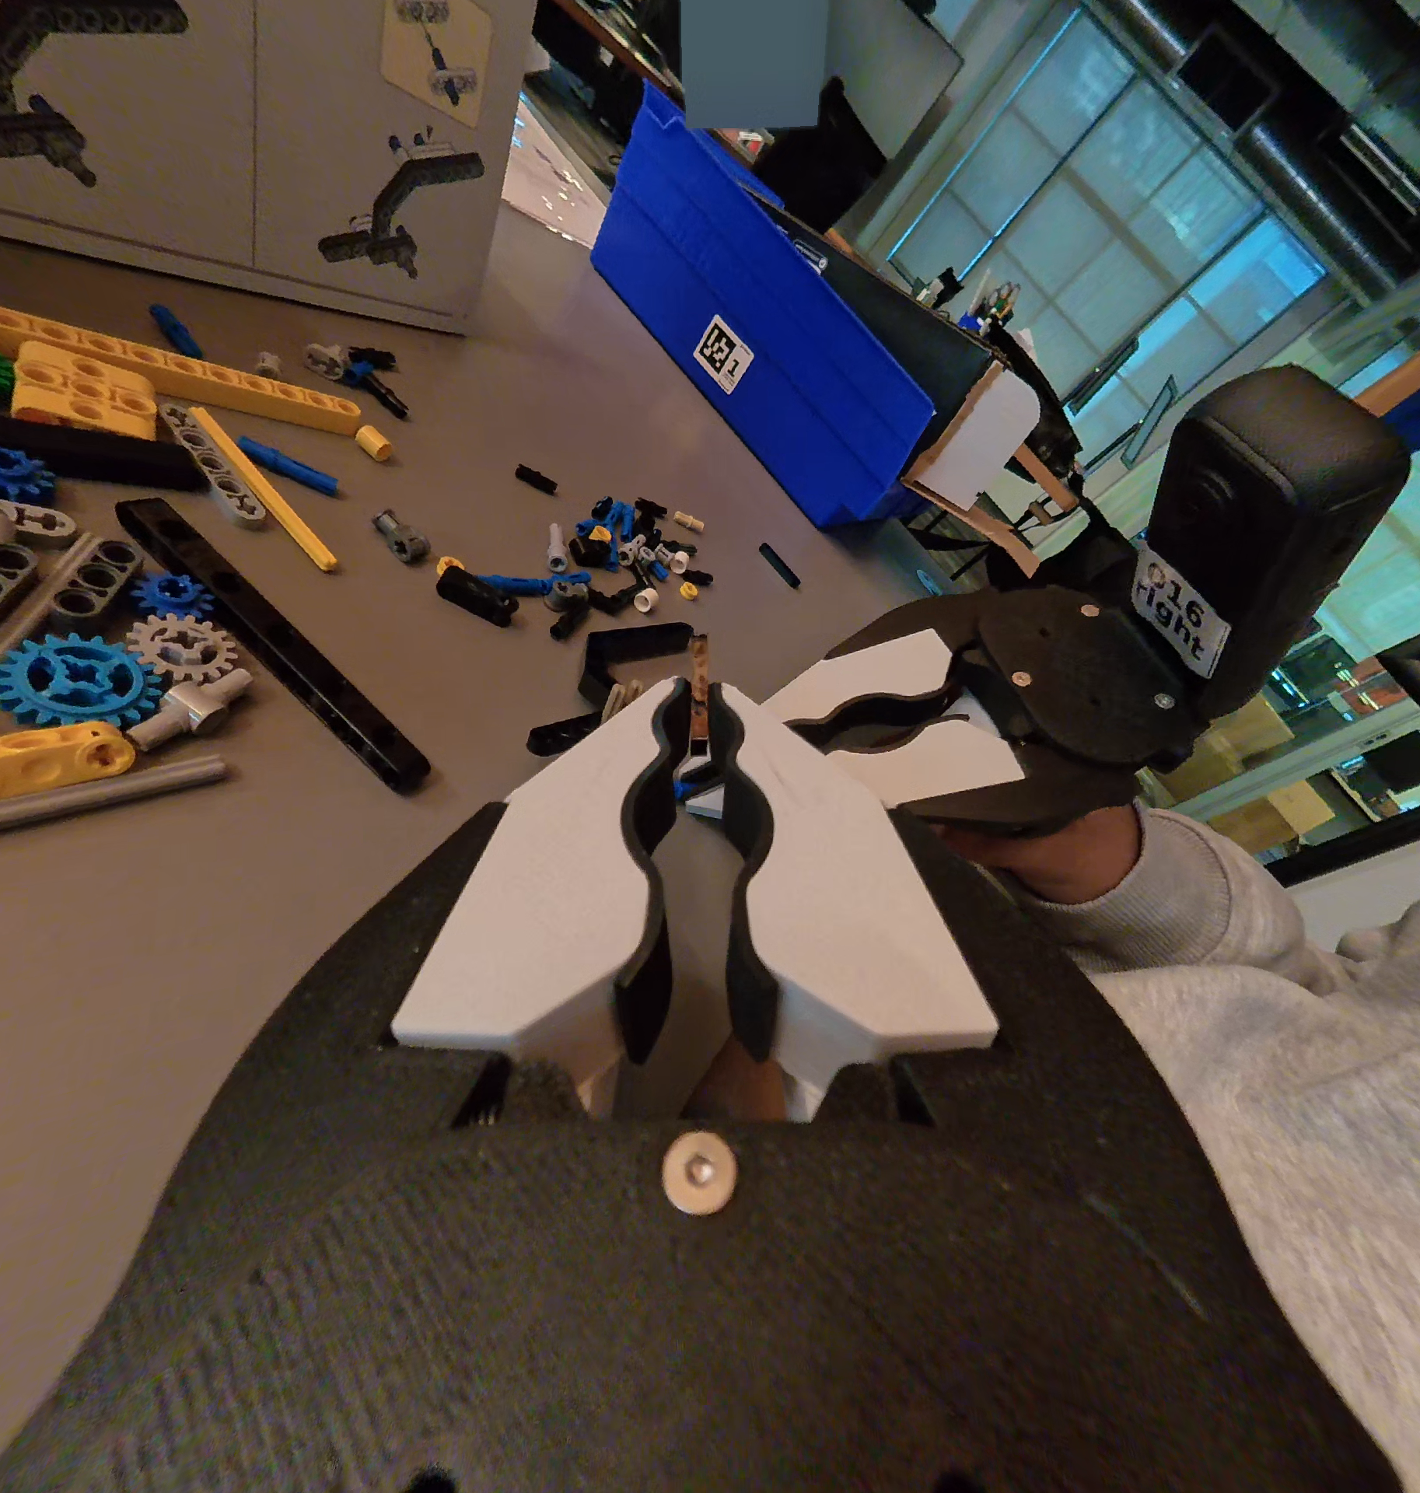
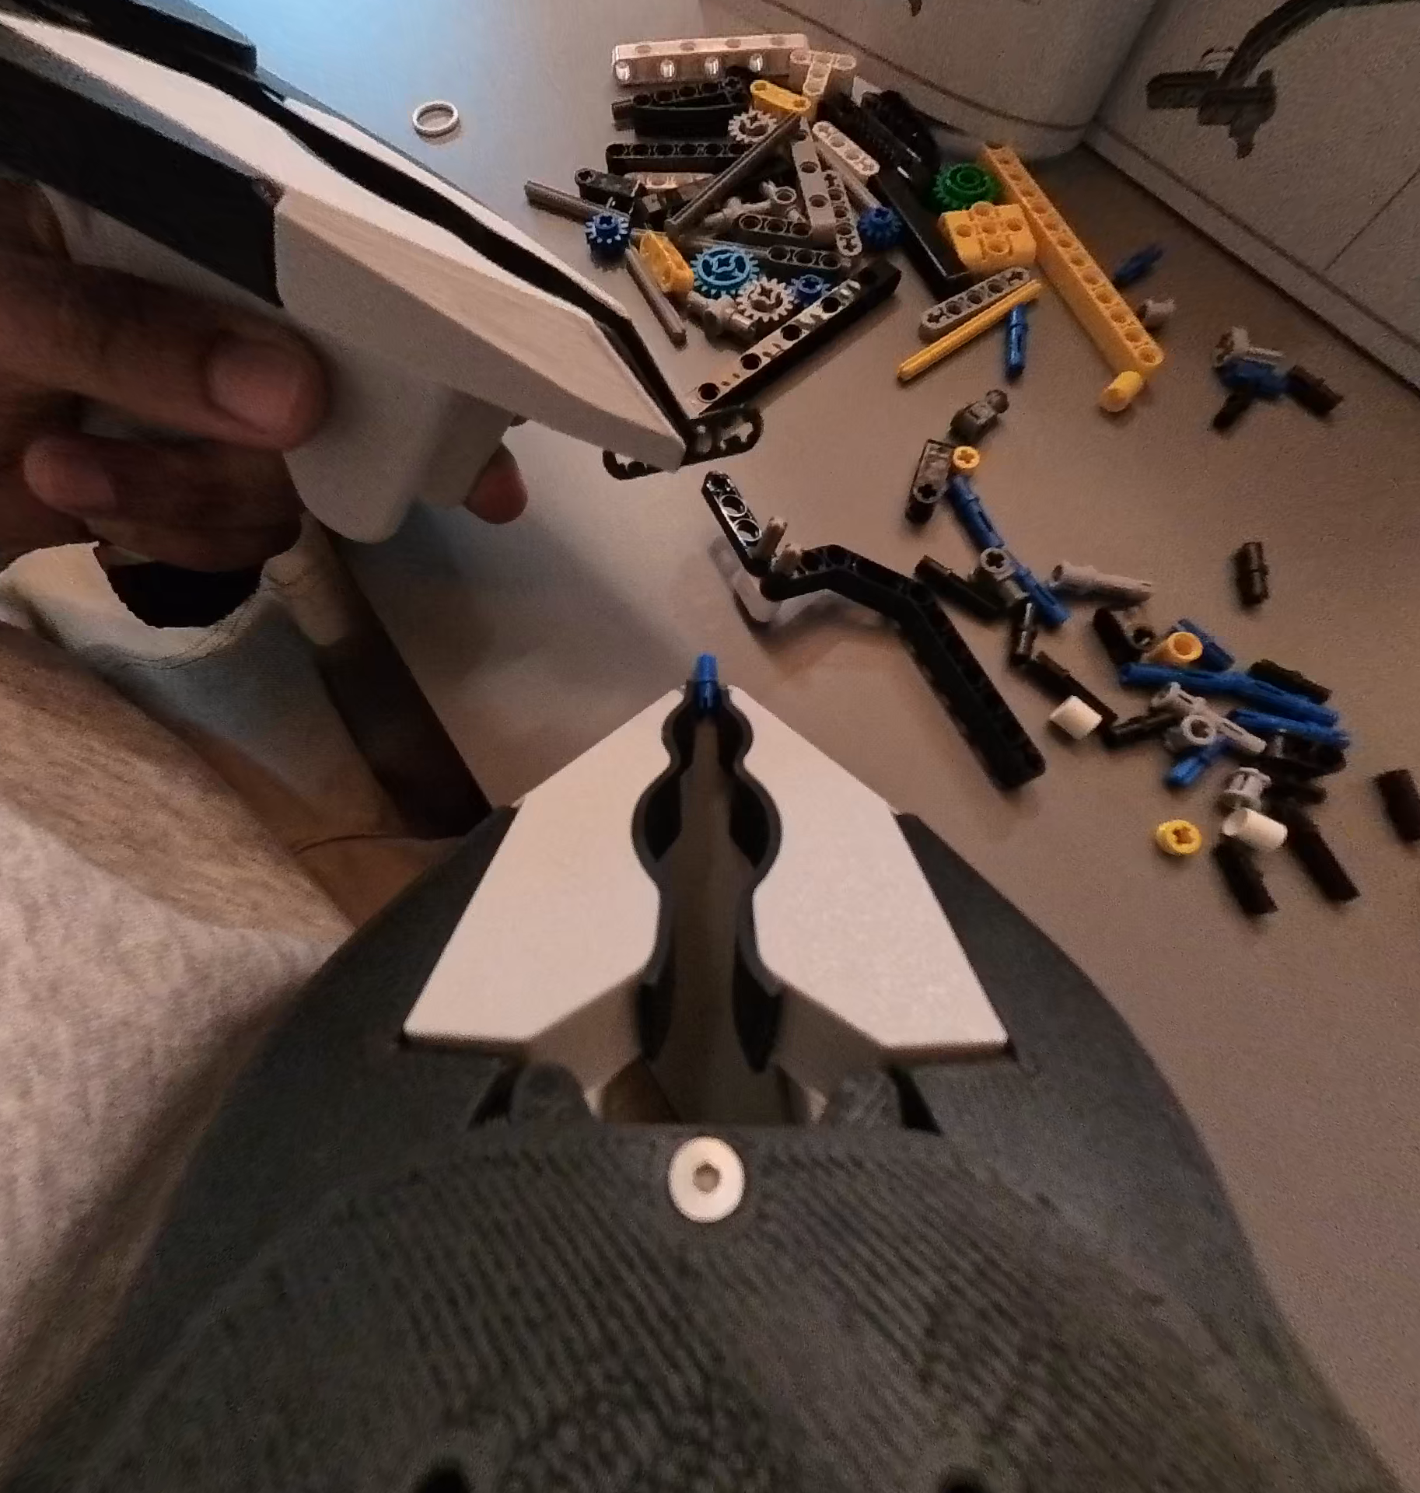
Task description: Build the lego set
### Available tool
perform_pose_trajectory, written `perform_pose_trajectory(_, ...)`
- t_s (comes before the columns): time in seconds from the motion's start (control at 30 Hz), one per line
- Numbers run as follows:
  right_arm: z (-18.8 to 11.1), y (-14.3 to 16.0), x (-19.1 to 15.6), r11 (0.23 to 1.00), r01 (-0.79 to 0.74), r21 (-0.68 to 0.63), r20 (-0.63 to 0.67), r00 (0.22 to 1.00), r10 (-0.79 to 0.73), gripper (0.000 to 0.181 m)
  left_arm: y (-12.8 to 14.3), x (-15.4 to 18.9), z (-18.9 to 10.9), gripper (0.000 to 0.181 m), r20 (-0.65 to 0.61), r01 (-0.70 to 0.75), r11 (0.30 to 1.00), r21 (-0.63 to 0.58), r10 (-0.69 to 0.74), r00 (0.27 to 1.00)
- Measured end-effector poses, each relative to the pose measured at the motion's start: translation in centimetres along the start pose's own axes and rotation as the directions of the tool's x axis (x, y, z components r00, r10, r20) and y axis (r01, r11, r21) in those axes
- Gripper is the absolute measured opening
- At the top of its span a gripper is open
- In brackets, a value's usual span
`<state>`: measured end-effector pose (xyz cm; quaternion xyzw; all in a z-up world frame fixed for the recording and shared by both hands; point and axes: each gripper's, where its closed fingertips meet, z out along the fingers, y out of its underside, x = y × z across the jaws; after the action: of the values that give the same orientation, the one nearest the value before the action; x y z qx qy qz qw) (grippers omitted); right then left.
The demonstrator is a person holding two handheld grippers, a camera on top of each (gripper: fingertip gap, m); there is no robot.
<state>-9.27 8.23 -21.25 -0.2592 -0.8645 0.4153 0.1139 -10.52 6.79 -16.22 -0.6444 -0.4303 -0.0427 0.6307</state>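
The left hand-held gripper [image 1: 697,703] is closed tight on a short black beam [image 2: 719,428], seen edge-on between its tips in its own view and, in the right wrist view, jutting out toward 4 o'clock from the tips above the table [image 2: 1175,1050]. The right hand-held gripper [image 2: 705,696] pinches a small blue pin [image 2: 704,677] that pokes out at 12 o'clock from its narrow tips. The step in hand looks like pushing that pin into a hole of the held beam. To do it well, bring the pin's axis square to the beam's face, centre it on one hole, and press straight while the left grip braces against the push; a tilted entry would likely jam or twist the pin loose. The black angled assembly [image 2: 917,638] lies on the table at about 1 o'clock from the pin, with loose pins [image 2: 1224,711] further out at 3 o'clock.
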Motion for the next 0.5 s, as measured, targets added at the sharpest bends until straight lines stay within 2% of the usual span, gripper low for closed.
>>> perform_pose_trajectory(0.1,-0.3,-0.2,0.2,1.0,-0.002,0.017,-0.004,1.0,0.002,0.003,0.1,-0.1,0.0,0.002,0.008,-0.004,1.0,-0.01,0.004,1.0)
perform_pose_trajectory(0.33,-3.0,-3.7,0.2,0.965,-0.14,0.223,0.1,0.988,0.12,0.002,1.0,0.0,0.3,0.002,0.023,-0.05,0.997,-0.062,0.052,0.998)
perform_pose_trajectory(0.5,-3.2,-3.6,0.4,0.952,-0.208,0.226,0.147,0.973,0.178,0.003,1.6,0.5,0.7,0.002,0.034,-0.122,0.988,-0.097,0.126,0.991)
